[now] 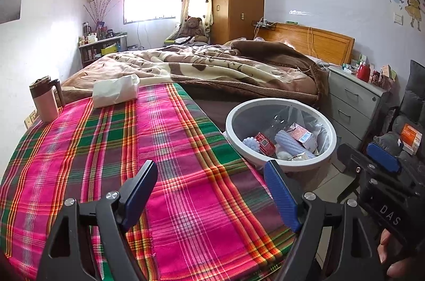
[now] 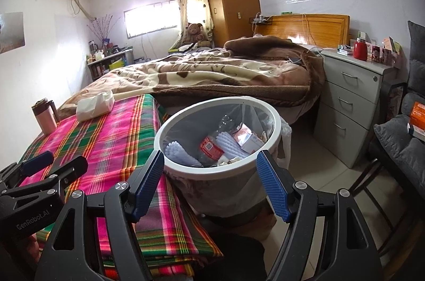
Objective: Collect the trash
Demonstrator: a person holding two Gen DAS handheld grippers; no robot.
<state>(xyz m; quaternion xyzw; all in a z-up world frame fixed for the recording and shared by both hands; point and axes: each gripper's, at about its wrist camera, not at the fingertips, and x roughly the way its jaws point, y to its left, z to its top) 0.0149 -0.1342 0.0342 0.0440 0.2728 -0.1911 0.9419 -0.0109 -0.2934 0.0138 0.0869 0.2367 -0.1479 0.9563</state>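
A white trash bin (image 1: 329,132) (image 2: 276,121) stands on the floor right of the table. It holds a clear bottle with a red label (image 2: 211,146), white foam pieces (image 2: 176,150) and a pink carton (image 2: 245,138). My left gripper (image 1: 212,180) is open and empty above the plaid tablecloth (image 1: 111,148). My right gripper (image 2: 211,174) is open and empty, just in front of the bin; it also shows in the left wrist view (image 1: 372,156). A white tissue pack (image 1: 115,91) (image 2: 94,103) lies at the table's far edge.
A pink mug with a brown lid (image 1: 45,100) (image 2: 43,116) stands at the table's far left. A bed with a brown blanket (image 1: 212,68) lies behind. A grey drawer unit (image 2: 348,100) and a dark chair (image 2: 398,148) stand to the right.
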